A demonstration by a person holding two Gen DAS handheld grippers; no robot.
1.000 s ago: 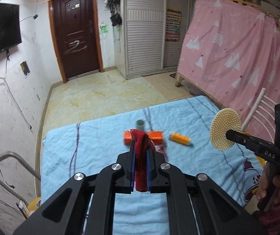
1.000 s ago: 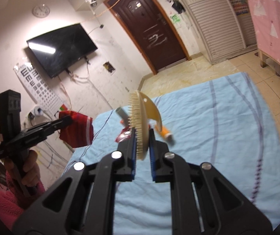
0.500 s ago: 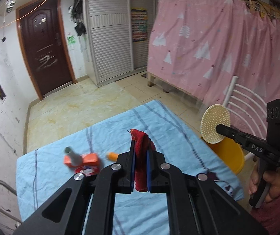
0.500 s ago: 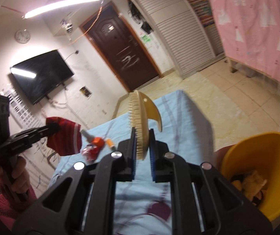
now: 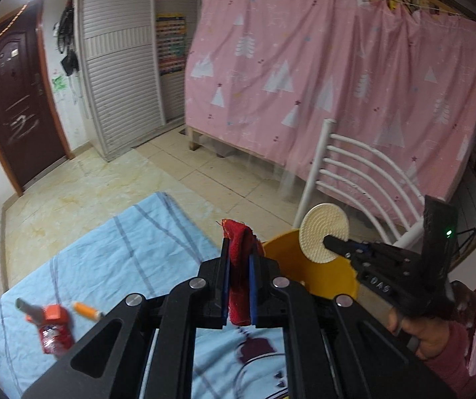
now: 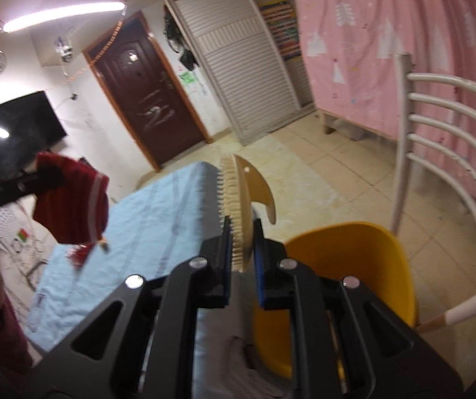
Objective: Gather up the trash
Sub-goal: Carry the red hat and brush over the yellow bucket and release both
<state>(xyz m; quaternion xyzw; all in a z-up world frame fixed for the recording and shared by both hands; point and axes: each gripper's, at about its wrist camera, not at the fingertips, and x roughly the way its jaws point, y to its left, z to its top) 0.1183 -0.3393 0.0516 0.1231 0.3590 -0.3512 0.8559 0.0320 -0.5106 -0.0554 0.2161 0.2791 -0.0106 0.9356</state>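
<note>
Left gripper [image 5: 238, 282] pinches red cloth [image 5: 238, 259]; right gripper [image 6: 241, 249] pinches brush [image 6: 238, 206], both near yellow bin [image 5: 324, 276].

yellow bin [image 6: 354, 252] interior blocked by right gripper [image 6: 241, 232]; small orange item [image 5: 86, 311] on blue cloth [image 5: 131, 259] too blurred to id.

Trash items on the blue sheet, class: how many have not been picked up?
3: a grey tube, a red packet with orange cap and an orange tube, clustered at the sheet's left end. Others may be hidden.
</note>
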